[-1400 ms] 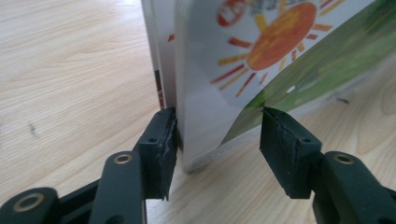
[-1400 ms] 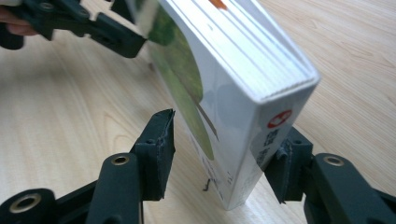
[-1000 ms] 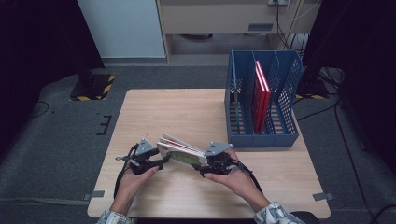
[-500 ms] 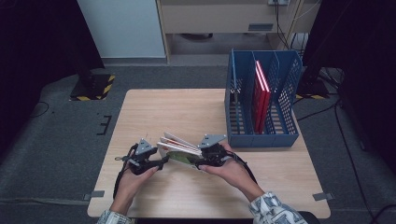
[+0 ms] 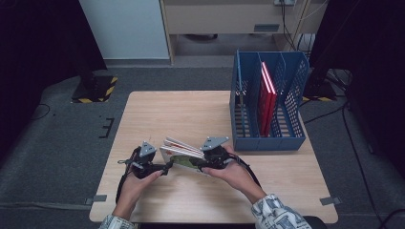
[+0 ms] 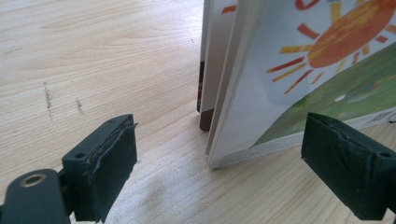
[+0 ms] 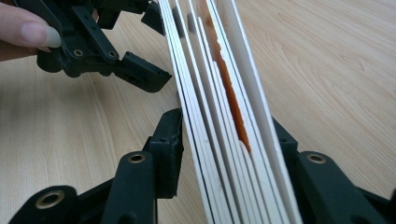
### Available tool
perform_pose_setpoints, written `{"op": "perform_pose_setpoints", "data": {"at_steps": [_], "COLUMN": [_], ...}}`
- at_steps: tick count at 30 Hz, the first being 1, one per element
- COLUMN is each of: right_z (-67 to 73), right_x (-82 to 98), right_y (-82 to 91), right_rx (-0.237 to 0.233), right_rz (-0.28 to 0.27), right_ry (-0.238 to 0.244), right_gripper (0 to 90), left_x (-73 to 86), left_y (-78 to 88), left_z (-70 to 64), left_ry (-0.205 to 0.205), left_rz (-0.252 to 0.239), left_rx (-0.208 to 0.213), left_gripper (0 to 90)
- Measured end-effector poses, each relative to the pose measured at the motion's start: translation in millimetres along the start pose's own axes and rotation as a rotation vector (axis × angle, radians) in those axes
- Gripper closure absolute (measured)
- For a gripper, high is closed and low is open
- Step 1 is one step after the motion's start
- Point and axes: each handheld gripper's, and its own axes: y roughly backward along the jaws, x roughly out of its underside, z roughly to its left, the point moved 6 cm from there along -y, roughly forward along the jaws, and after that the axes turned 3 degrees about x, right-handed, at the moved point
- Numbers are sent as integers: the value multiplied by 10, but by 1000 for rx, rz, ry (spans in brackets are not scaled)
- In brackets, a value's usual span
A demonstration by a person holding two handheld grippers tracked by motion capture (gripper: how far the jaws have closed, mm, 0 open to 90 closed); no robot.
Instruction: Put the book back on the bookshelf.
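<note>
Right gripper view is showing the right tongs (image 7: 224, 154) closing on the picture book (image 7: 219, 116) above the counter (image 7: 327, 70), while the left tongs (image 6: 224, 163) are opening, letting go. Next, I judge, comes carrying it toward the blue file rack (image 5: 248, 109).

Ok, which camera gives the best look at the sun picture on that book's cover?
The left gripper view: the book faces it, with the orange sun and green ground clear between open jaws. The right gripper view shows the book's page edges; the high view shows it small, between the two grippers.
</note>
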Motion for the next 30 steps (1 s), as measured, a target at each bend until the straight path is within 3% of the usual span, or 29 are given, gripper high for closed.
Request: {"op": "perform_pose_setpoints", "data": {"at_steps": [30], "right_z": [-23], "right_x": [57], "right_y": [-23], "right_rx": [-7], "right_rz": [-18], "right_ry": [-15], "right_gripper": [658], "left_x": [10], "left_y": [-5], "left_z": [25], "left_ry": [13], "left_rz": [5], "left_rx": [-10], "left_gripper": [105]}}
